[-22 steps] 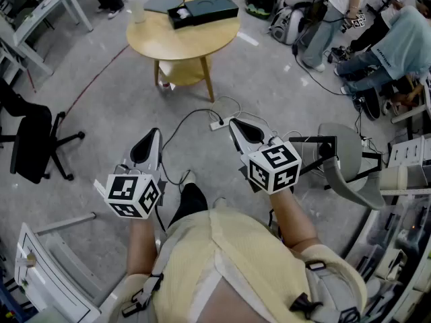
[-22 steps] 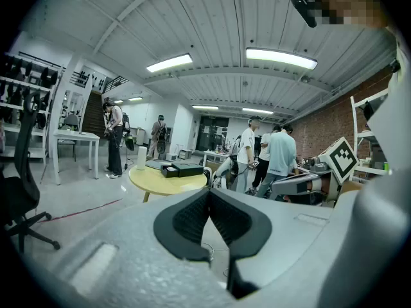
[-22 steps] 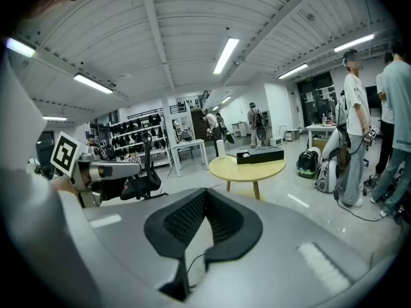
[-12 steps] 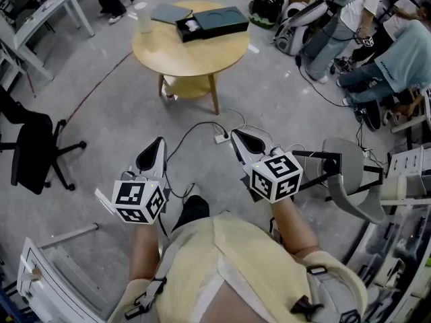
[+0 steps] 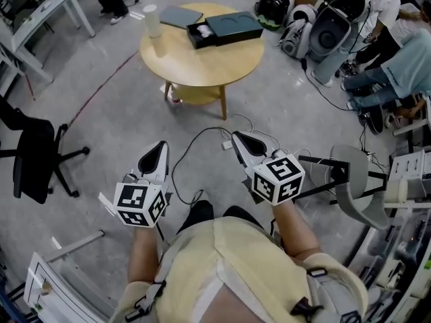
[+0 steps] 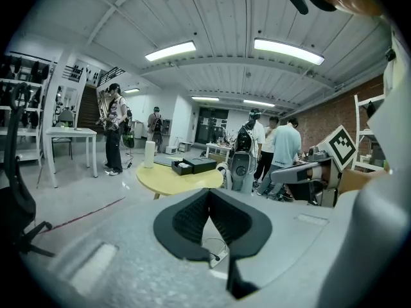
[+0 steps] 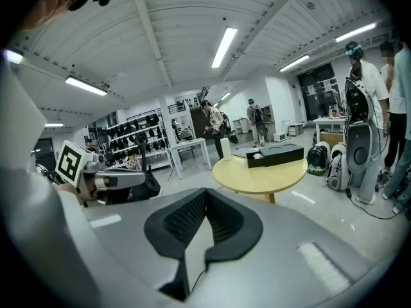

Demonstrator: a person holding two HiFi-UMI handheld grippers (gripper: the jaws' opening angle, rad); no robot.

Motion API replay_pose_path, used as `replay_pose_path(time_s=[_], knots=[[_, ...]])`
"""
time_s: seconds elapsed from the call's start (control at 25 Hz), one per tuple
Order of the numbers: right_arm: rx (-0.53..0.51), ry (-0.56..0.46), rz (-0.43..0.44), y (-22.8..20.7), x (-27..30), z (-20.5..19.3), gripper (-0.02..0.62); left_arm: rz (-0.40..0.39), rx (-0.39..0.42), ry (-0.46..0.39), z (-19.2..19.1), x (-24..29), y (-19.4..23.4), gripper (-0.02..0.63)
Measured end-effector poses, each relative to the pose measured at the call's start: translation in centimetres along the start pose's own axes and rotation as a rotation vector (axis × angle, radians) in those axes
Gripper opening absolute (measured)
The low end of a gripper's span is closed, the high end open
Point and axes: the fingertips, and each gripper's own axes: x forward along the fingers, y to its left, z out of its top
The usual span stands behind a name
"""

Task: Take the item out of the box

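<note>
A black box lies on the far side of a round wooden table, its left end open with a white item inside. A grey flat lid and a white cylinder stand beside it. My left gripper and right gripper are held low over the floor, well short of the table, both shut and empty. In the left gripper view the box shows far beyond the shut left gripper. In the right gripper view the box sits on the table beyond the shut right gripper.
A power strip with cables lies on the floor between me and the table. A black office chair stands at the left, a grey chair at the right. People and backpacks crowd the far right. A white desk is far left.
The table and box have slid lower and to the right in the head view as I come closer. Both grippers stay shut and keep their place before me.
</note>
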Motion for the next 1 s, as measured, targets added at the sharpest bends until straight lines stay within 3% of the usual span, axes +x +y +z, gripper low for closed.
replay_pose_path(time_s=[0.36, 0.64, 1.0], knots=[[-0.041, 0.041, 0.006, -0.4, 4.9, 1.1, 0.053, -0.002, -0.033, 0.033, -0.8, 2.7, 3.4, 0.005], [-0.011, 0.047, 0.072, -4.3, 9.8, 3.9, 0.108, 0.049, -0.051, 0.023, 1.3, 7.2, 5.2, 0.005], [-0.072, 0.087, 0.130, -10.8, 15.6, 8.0, 0.137, 0.099, -0.061, -0.003, 5.5, 15.6, 6.4, 0.005]])
